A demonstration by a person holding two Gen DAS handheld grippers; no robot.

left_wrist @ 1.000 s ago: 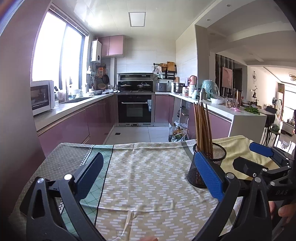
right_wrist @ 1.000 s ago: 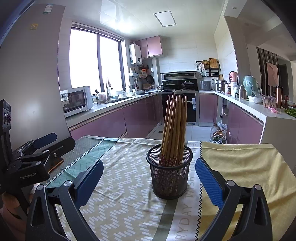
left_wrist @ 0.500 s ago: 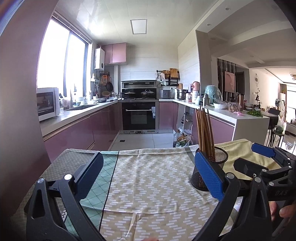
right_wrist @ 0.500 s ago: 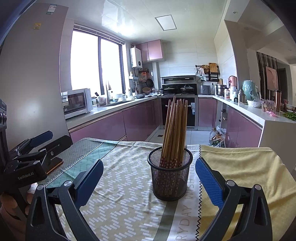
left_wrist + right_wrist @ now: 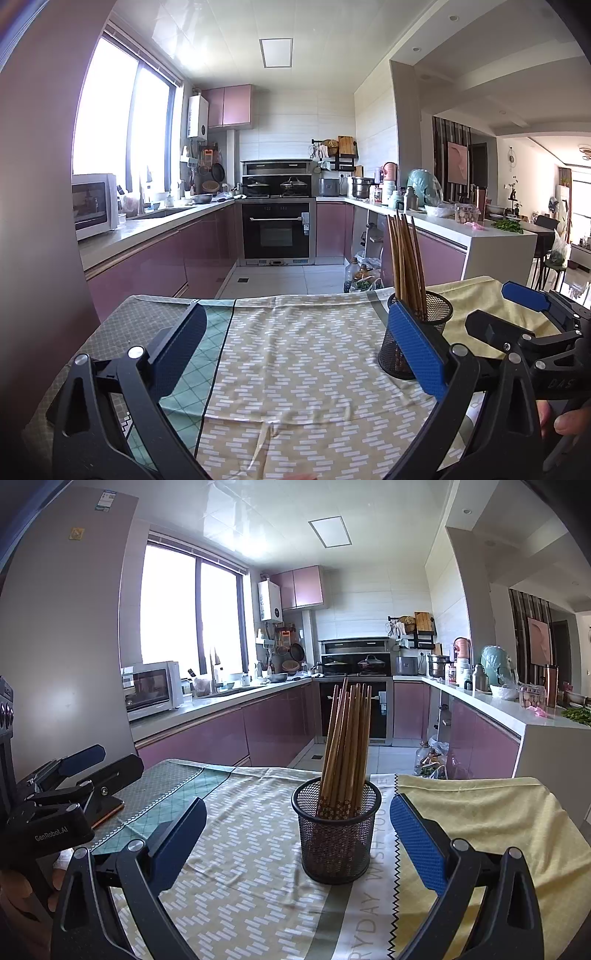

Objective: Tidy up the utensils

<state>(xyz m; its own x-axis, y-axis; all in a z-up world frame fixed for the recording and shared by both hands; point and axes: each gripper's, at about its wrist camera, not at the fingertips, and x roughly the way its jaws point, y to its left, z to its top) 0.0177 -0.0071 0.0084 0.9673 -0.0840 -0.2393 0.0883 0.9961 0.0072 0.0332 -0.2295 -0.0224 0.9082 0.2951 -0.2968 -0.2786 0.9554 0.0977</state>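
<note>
Right wrist view: right gripper (image 5: 298, 843) spread wide, empty, mesh holder (image 5: 336, 834) of chopsticks (image 5: 345, 746) upright between its fingers at 12 o'clock on the cloth-covered surface (image 5: 236, 893). Left gripper (image 5: 295, 350) likewise wide, holder at 2 o'clock.

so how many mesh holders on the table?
1. The black mesh holder stands on the tablecloth, chopsticks upright in it, ahead of the open right gripper. Table edges near the camera are hidden.

Worktop (image 5: 155, 775) fully draped in cloths: green diamond-print (image 5: 173, 797), beige brick-pattern (image 5: 240, 878), plain yellow (image 5: 491, 823). Black mesh cup (image 5: 336, 842) of chopsticks (image 5: 345, 746) standing upright on the beige one, near the yellow edge.
</note>
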